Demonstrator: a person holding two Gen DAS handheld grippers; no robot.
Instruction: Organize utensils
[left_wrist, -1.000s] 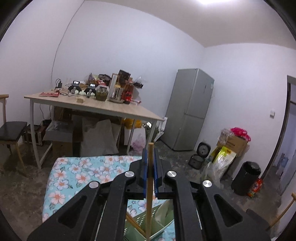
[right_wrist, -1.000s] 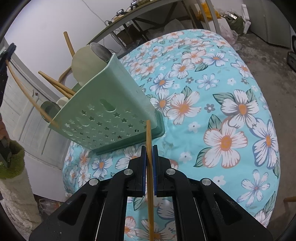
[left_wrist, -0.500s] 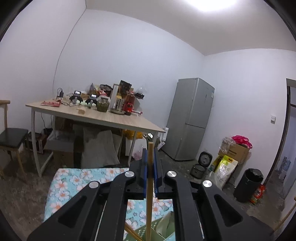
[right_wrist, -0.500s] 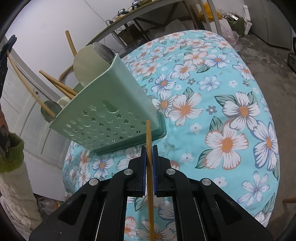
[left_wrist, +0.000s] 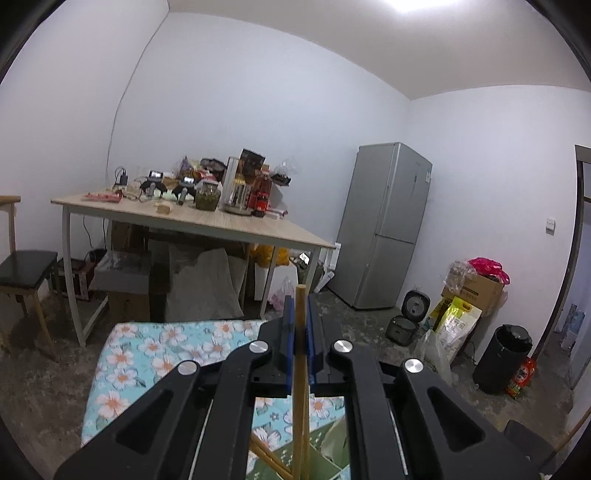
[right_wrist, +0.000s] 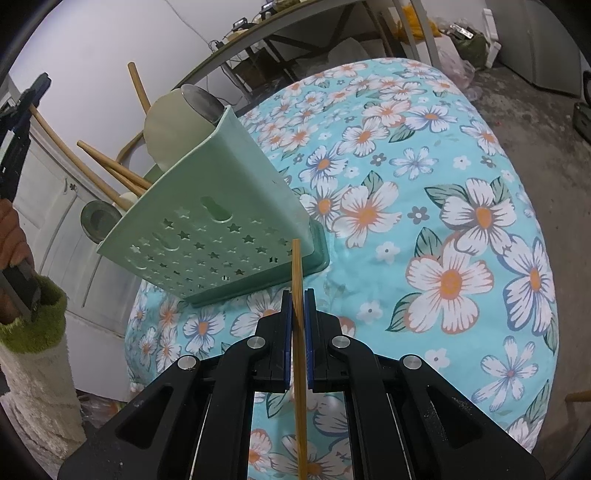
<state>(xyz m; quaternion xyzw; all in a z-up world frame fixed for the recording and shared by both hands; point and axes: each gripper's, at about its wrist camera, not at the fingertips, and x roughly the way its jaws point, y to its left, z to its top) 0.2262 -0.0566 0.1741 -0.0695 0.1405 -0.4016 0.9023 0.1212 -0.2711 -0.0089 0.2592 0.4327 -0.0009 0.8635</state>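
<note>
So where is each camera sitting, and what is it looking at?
Left wrist: sits on the left claw, facing across the room at a wooden table and fridge; its claw pinches a chopstick.
Right wrist: sits on the right claw, looking down at the green utensil holder; a sleeve shows.
Both see the flowery cloth.

A turquoise cloth printed with white, orange-centred flowers and green leaves is showing beneath a mint-green holder pierced with star-shaped holes. Beside that holder, tan wooden chopsticks are showing against a white cabinet, and black grippers with blue pads are framing another tan stick.
</note>
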